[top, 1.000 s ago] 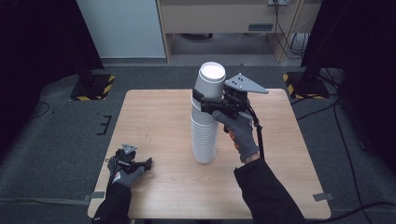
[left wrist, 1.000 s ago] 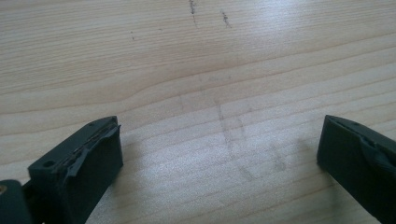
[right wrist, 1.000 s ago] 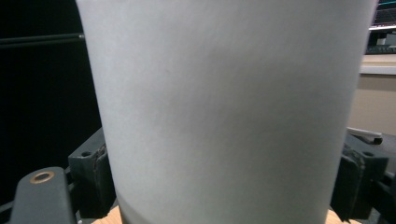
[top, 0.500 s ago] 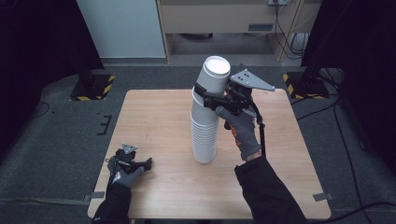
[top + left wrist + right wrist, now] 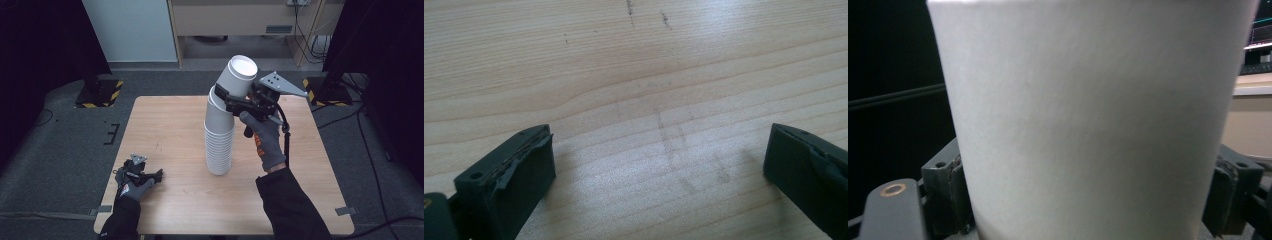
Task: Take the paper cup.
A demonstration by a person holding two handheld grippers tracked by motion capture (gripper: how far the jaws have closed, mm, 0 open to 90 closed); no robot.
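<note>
A tall stack of upside-down white paper cups (image 5: 219, 145) stands in the middle of the wooden table (image 5: 165, 125). My right gripper (image 5: 231, 97) is shut on the top cup (image 5: 239, 75), which leans up and to the right, its lower rim still over the stack's top. In the right gripper view the cup's white wall (image 5: 1088, 115) sits between the two jaws of the right gripper (image 5: 1088, 200). My left gripper (image 5: 152, 176) rests near the table's front left corner. It stands open over bare wood (image 5: 659, 170), with nothing between its jaws.
Two stand bases with yellow-black stripes sit on the floor behind the table, one at the left (image 5: 97, 92) and one at the right (image 5: 320, 90). A white panel (image 5: 130, 30) and a wooden cabinet (image 5: 235, 17) stand further back. Cables (image 5: 370, 150) run along the right floor.
The right gripper has raised the top cup and tipped it to the right, partly off the stack. The left gripper has stayed where it was.
</note>
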